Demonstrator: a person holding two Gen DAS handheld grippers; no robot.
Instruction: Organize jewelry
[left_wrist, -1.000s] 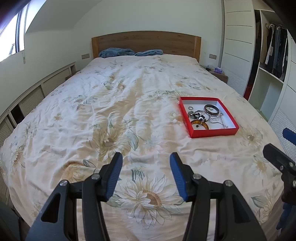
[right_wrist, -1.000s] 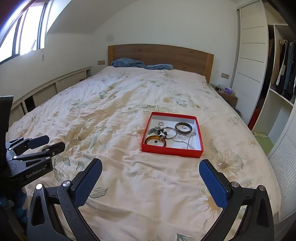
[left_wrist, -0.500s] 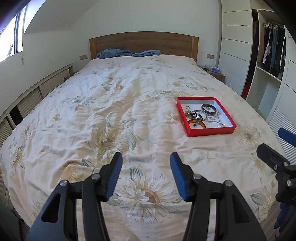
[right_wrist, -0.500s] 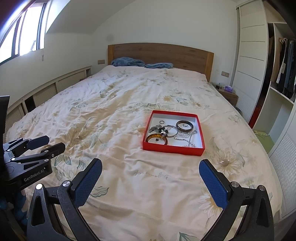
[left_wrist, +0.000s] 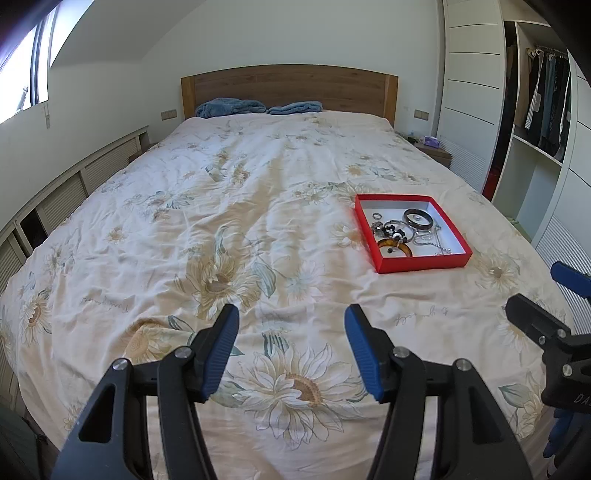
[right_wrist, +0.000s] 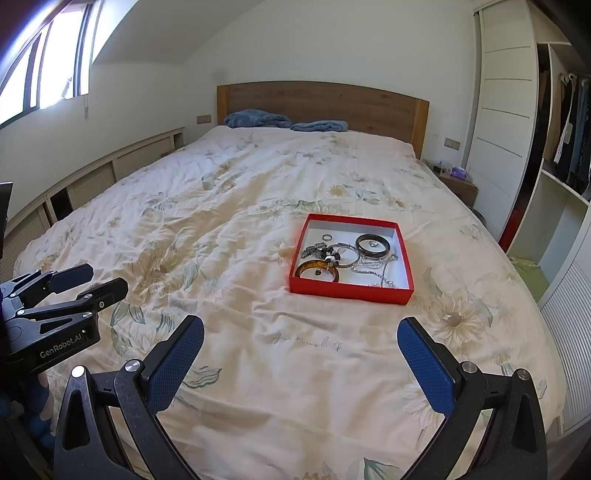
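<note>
A red tray (left_wrist: 386, 265) with a white floor lies on the bed, right of centre; it also shows in the right wrist view (right_wrist: 351, 291). It holds mixed jewelry: an amber bangle (right_wrist: 317, 271), a dark bangle (right_wrist: 373, 245), a small ring (right_wrist: 327, 237), silver chains (right_wrist: 380, 275) and a beaded tangle (right_wrist: 325, 253). My left gripper (left_wrist: 291, 349) is open and empty, over the bed's near end, left of the tray. My right gripper (right_wrist: 301, 360) is open wide and empty, short of the tray.
The bed (left_wrist: 221, 221) has a cream sunflower duvet, a wooden headboard (left_wrist: 288, 88) and blue pillows (left_wrist: 231, 108). A wardrobe with hanging clothes (left_wrist: 546, 110) stands on the right. Low cabinets (left_wrist: 74, 184) run along the left wall. A bedside table (right_wrist: 458, 186) sits at the far right.
Both views have drawn back slightly and tilted, so the tray sits a little farther and more central. Both grippers stay open and empty.
</note>
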